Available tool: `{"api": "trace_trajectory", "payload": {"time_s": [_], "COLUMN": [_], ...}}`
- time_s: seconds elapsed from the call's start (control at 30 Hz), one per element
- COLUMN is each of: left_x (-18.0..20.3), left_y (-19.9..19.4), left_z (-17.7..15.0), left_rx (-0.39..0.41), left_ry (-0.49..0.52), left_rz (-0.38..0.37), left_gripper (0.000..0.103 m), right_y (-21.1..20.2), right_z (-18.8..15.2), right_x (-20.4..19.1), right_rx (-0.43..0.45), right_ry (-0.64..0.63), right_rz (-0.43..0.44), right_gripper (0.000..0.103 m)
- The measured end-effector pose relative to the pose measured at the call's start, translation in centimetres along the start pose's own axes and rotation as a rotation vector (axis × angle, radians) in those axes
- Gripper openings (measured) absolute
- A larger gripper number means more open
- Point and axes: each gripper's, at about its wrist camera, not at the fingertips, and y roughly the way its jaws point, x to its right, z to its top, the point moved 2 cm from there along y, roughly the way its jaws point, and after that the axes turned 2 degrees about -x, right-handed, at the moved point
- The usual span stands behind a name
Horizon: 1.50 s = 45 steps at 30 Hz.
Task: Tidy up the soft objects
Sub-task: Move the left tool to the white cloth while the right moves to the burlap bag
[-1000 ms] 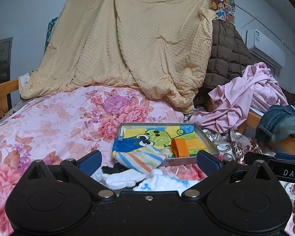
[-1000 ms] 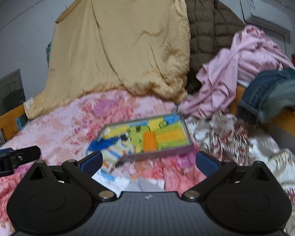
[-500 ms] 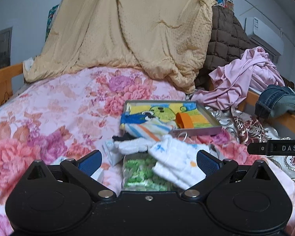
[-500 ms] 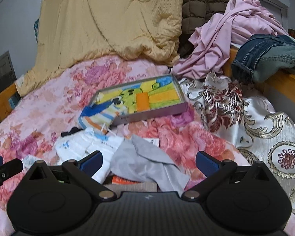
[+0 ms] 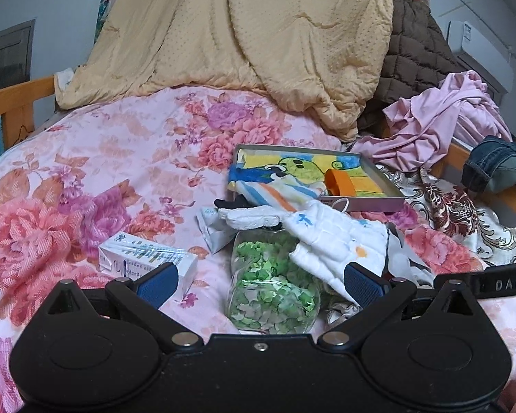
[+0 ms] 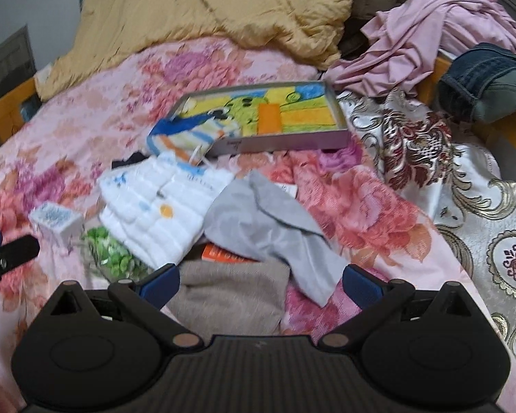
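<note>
Left wrist view: left gripper (image 5: 258,280) low over the bed (image 5: 103,158), level, aimed forward; jaws wide, holding nothing.
Between the jaws: clear bag of green pieces (image 5: 271,282), with the white quilted cloth (image 5: 337,241) draped on its right side.
Left of jaws: small white carton (image 5: 144,258), touching nothing soft.
Destination, judged: shallow box (image 5: 364,203) beyond the pile, a striped cloth (image 5: 275,189) hanging over its near rim.
Right wrist view: right gripper (image 6: 259,284) tilted down; jaws wide, empty.
Nearest target: beige knit (image 6: 230,289) between the jaws; grey cloth (image 6: 268,220) overlaps its far edge.
</note>
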Motion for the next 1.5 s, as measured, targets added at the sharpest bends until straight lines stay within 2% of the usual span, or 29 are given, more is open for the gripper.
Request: {"api": "trace_trajectory", "payload": {"time_s": [0.3, 0.5, 0.77, 0.93, 1.17, 1.43, 1.5], "left_x": [0.5, 0.8, 1.9, 2.1, 2.0, 2.2, 2.3], "left_y": [1.2, 3.0, 5.7, 7.5, 9.8, 11.5, 11.7], "left_z": [0.1, 0.3, 1.0, 1.1, 2.2, 2.3, 2.0], "left_rx": [-0.035, -0.07, -0.046, -0.068, -0.088, -0.11, -0.123], "left_ry": [0.041, 0.05, 0.13, 0.152, 0.137, 0.14, 0.148], "left_rz": [-0.003, -0.057, -0.133, -0.164, -0.26, -0.326, -0.341], "left_gripper": [0.102, 0.102, 0.102, 0.102, 0.102, 0.102, 0.097], "right_y": [1.3, 2.9, 4.6, 5.8, 7.7, 9.5, 10.0], "right_z": [-0.3, -0.6, -0.8, -0.6, -0.5, 0.0, 0.0], "right_x": [-1.0, -1.1, -1.1, -1.0, -1.7, -2.5, -2.7], "right_rx": [-0.071, -0.162, -0.228, -0.244, -0.262, -0.246, -0.255], "right_ry": [-0.057, -0.046, -0.033, -0.017, -0.056, -0.06, -0.061], "right_rz": [0.029, 0.074, 0.088, 0.067, 0.015, 0.026, 0.027], "right_gripper": [0.103, 0.103, 0.103, 0.103, 0.103, 0.103, 0.103]}}
